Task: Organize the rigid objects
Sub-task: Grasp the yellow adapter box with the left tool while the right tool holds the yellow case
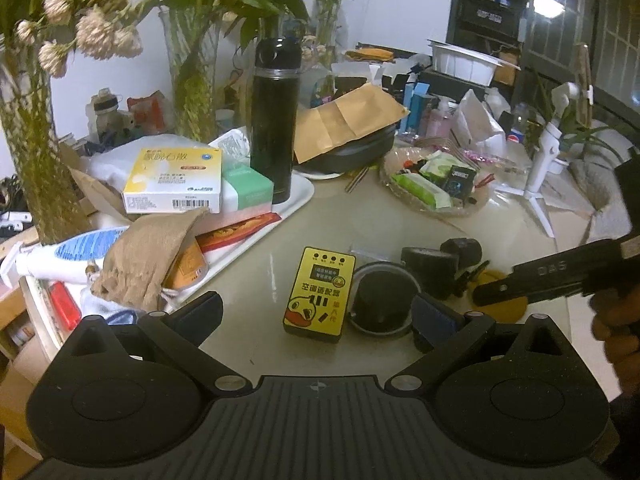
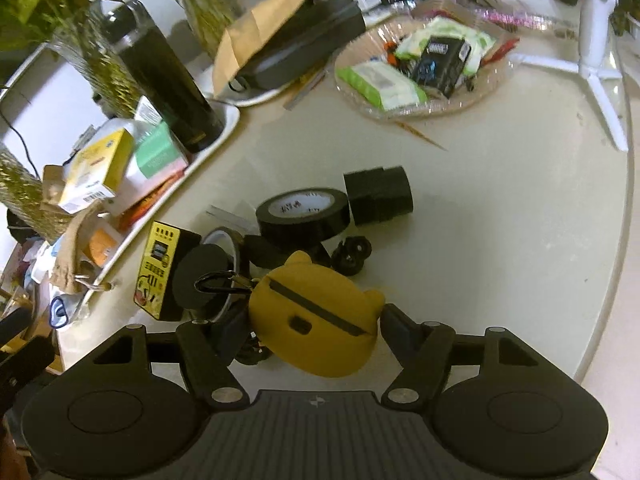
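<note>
One yellow bear-eared case (image 2: 320, 320), dark slanted band, black carabiner (image 2: 218, 282)

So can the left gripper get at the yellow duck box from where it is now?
Probably yes. The left gripper is open, and the duck box lies flat on the table right between its fingers with nothing on top. The black round lid sits close beside it and may crowd one finger.

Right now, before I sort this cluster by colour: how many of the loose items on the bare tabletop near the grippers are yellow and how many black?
Yellow: 2 (duck-print box, bear-shaped case)
Black: 4 (tape roll, ribbed block, round cap, small clip)
Total: 6
</note>
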